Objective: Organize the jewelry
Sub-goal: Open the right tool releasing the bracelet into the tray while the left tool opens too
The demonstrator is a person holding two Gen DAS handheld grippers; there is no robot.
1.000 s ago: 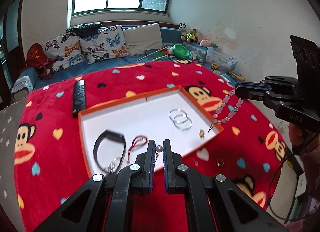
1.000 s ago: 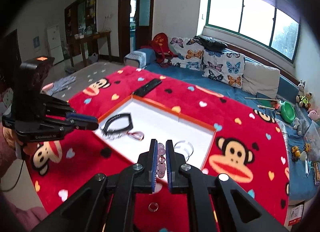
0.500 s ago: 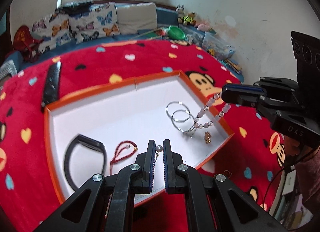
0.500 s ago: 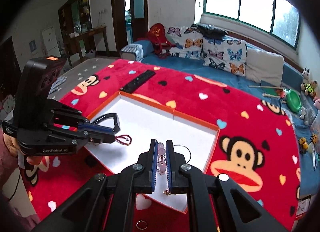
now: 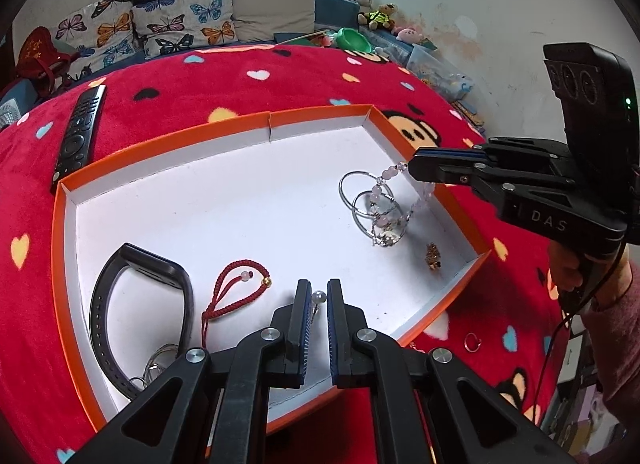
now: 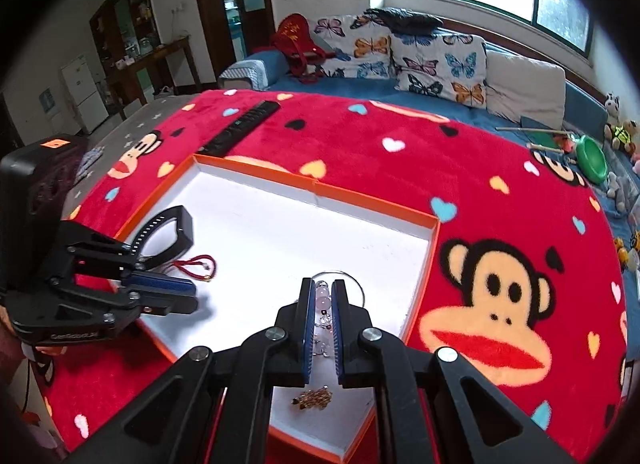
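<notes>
At lower centre, the left gripper (image 5: 319,300) pinches a pearl pin (image 5: 317,296) over the orange tray (image 5: 460,215). The right gripper (image 6: 323,306) clamps a pink bead bracelet (image 5: 380,185) dangling onto silver bangles (image 5: 362,199) at centre right.

In the tray (image 5: 68,223), the watch band (image 5: 136,304) lies left of the cord bracelet (image 5: 236,288), hoops (image 5: 360,199) far right.
</notes>
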